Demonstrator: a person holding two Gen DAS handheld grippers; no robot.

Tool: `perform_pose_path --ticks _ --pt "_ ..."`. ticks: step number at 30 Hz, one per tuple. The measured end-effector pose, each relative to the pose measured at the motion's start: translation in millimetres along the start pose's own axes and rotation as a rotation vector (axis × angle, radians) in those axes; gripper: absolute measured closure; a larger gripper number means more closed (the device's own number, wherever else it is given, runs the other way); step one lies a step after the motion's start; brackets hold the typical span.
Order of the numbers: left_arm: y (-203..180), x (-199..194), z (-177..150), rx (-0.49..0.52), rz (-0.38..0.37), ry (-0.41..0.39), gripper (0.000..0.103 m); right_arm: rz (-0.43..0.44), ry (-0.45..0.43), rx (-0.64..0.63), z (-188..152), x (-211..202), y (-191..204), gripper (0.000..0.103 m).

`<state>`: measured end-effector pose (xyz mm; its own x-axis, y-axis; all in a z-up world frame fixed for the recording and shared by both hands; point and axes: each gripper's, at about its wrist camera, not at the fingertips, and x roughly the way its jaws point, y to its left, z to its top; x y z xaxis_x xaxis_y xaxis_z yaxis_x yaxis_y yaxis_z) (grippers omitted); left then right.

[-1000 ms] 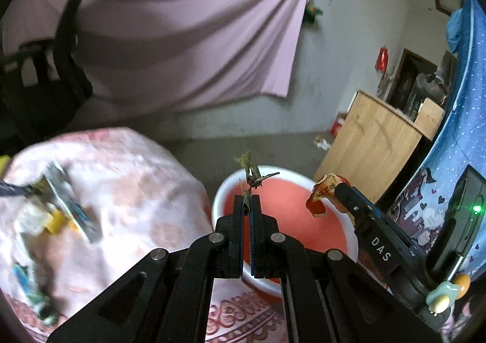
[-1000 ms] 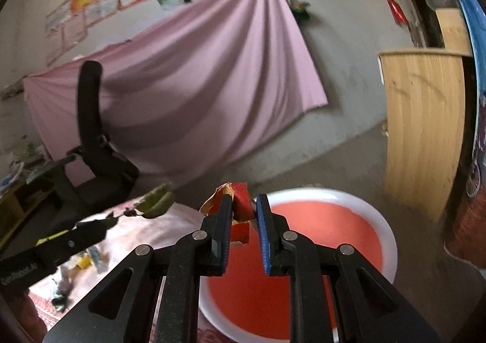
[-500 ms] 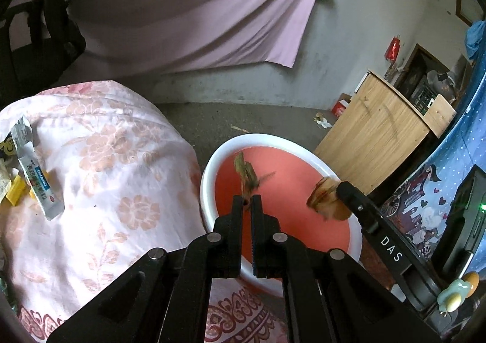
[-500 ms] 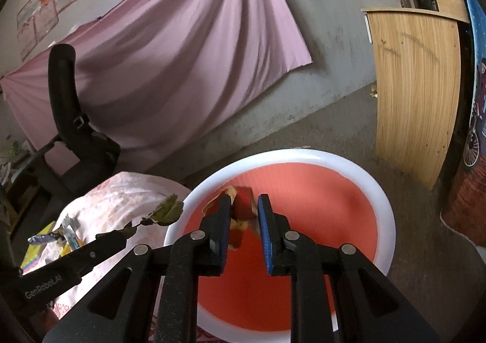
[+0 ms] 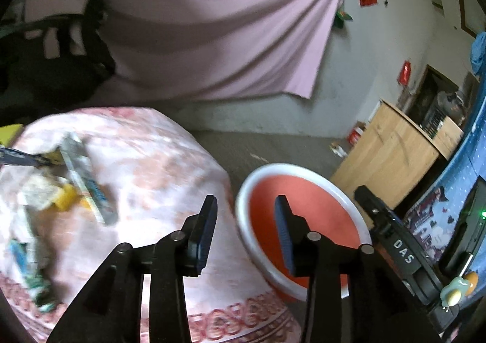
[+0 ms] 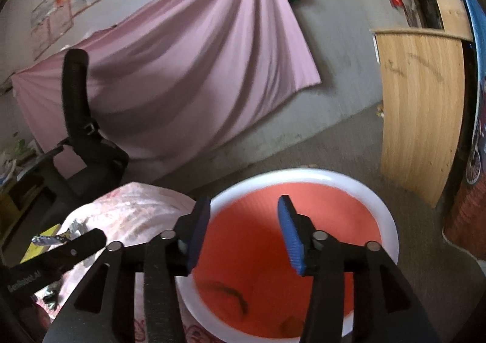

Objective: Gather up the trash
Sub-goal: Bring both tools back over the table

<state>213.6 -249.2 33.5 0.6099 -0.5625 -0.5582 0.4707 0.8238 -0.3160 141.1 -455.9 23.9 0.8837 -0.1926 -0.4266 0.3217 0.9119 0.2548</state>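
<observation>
Left claw [image 5: 246, 206] standing open, gripping nothing; fingers straddling gap between floral-cloth bench [image 5: 145, 160] and red basin [image 5: 300, 200]. Wrappers [image 5: 85, 179] lying on bench, left of left claw, blurred. Right claw [image 6: 243, 215] standing open, empty, hovering over basin [image 6: 303, 200]. Dark trash scraps [image 6: 231, 294] lying on basin floor, below right claw. Pink sheet [image 6: 194, 69] hanging on wall ahead. Black chair [image 6: 82, 136] standing left, wooden cabinet [image 6: 422, 118] right, grey floor [image 6: 334, 142] beyond basin.

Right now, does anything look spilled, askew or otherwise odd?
Nothing spilled. Wrappers lie scattered on the floral cloth, uncollected. Dropped scraps sit inside the red basin. Both tongs, left and right, are open and empty.
</observation>
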Motion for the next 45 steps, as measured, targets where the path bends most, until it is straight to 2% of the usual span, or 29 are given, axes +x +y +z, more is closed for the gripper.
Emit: perform_pose_path --ticks 2,5,7,9,10,11,12,13,16,26,30,34,40,43,45 --pt "10.9 -15.2 -0.5 -0.008 0.031 -0.039 0.060 0.015 -0.029 -0.022 1.6 -5.1 8.7 0.051" --pt "25.1 -37.2 -1.7 -0.023 0.071 -0.096 0.048 0.036 -0.080 -0.042 1.8 -13.2 21.2 0.026" --pt "36.8 -53.7 -3.7 -0.029 0.097 -0.136 0.044 0.058 -0.117 -0.054 2.1 -19.3 29.2 0.023" --pt "47.5 -70.8 -6.3 -0.028 0.130 -0.179 0.035 0.084 -0.153 -0.073 1.7 -24.7 39.7 0.020" --pt "53.7 -79.1 -8.8 -0.028 0.151 -0.202 0.022 0.094 -0.170 -0.082 0.7 -27.1 44.8 0.019" --pt "59.6 -88.8 -11.2 -0.026 0.179 -0.231 0.014 0.103 -0.188 -0.090 0.1 -29.6 49.7 0.014" --pt "65.0 -98.0 -13.6 -0.025 0.209 -0.260 0.011 0.118 -0.208 -0.101 -0.8 -32.4 56.7 0.005" --pt "68.6 -104.9 -15.3 -0.025 0.229 -0.282 0.008 0.135 -0.228 -0.110 -1.9 -35.3 62.5 0.000" --pt "82.8 -128.5 -20.2 -0.037 0.284 -0.354 0.005 0.173 -0.282 -0.137 -5.6 -44.8 79.3 0.000" --pt "120.4 -176.6 -47.5 -0.011 0.411 -0.469 0.004 0.279 -0.405 -0.280 -23.2 -64.1 139.3 0.000" --pt "129.5 -180.7 -57.8 -0.007 0.431 -0.479 0.004 0.302 -0.413 -0.326 -31.7 -66.3 156.4 0.000" --pt "139.4 -177.6 -64.0 -0.018 0.432 -0.442 0.004 0.316 -0.382 -0.376 -38.5 -62.1 166.3 0.000" --pt "149.9 -155.8 -63.0 -0.018 0.410 -0.304 0.005 0.318 -0.283 -0.398 -40.2 -47.4 170.9 0.000" --pt "157.4 -140.6 -60.8 -0.033 0.384 -0.214 0.006 0.316 -0.177 -0.402 -40.9 -29.1 174.9 0.000" --pt "163.9 -128.1 -59.1 -0.051 0.349 -0.148 0.014 0.323 -0.104 -0.407 -42.2 -16.7 176.4 0.003"
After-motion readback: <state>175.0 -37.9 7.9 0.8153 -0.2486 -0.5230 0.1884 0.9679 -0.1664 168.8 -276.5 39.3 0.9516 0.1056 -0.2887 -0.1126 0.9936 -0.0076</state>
